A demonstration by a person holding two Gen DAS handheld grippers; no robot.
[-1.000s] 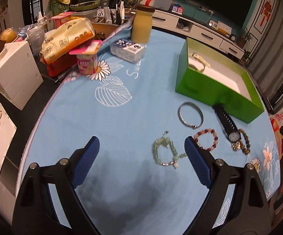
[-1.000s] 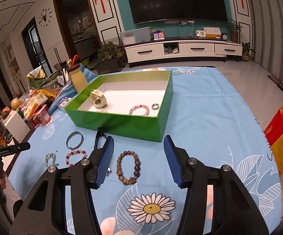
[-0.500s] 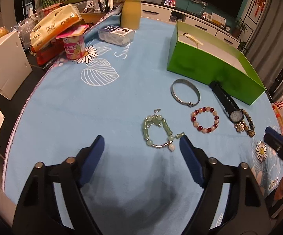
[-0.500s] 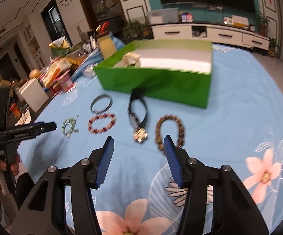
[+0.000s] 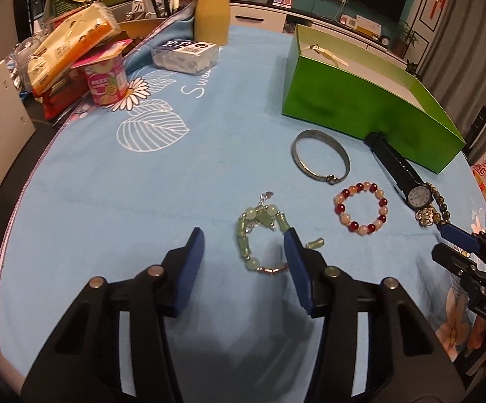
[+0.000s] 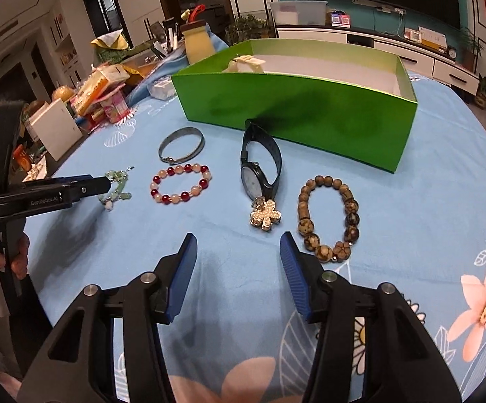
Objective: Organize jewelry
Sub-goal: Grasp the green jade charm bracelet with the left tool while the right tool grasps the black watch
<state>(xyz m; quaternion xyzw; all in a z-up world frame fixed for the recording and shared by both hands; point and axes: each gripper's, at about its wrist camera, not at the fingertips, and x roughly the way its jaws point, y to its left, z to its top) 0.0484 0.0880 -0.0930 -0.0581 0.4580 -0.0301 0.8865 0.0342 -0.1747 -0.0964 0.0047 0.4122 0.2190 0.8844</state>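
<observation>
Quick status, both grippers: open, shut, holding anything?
Left gripper: jaws closing around the green bead bracelet, not yet gripping it.
Right gripper: jaws closing, nothing between them; the flower brooch lies just ahead.

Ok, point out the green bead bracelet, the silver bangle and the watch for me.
green bead bracelet (image 5: 244, 240), left wrist view, on its left run of beads.
silver bangle (image 6: 197, 134), right wrist view, on its far band.
watch (image 6: 251, 181), right wrist view, on the dial.
</observation>
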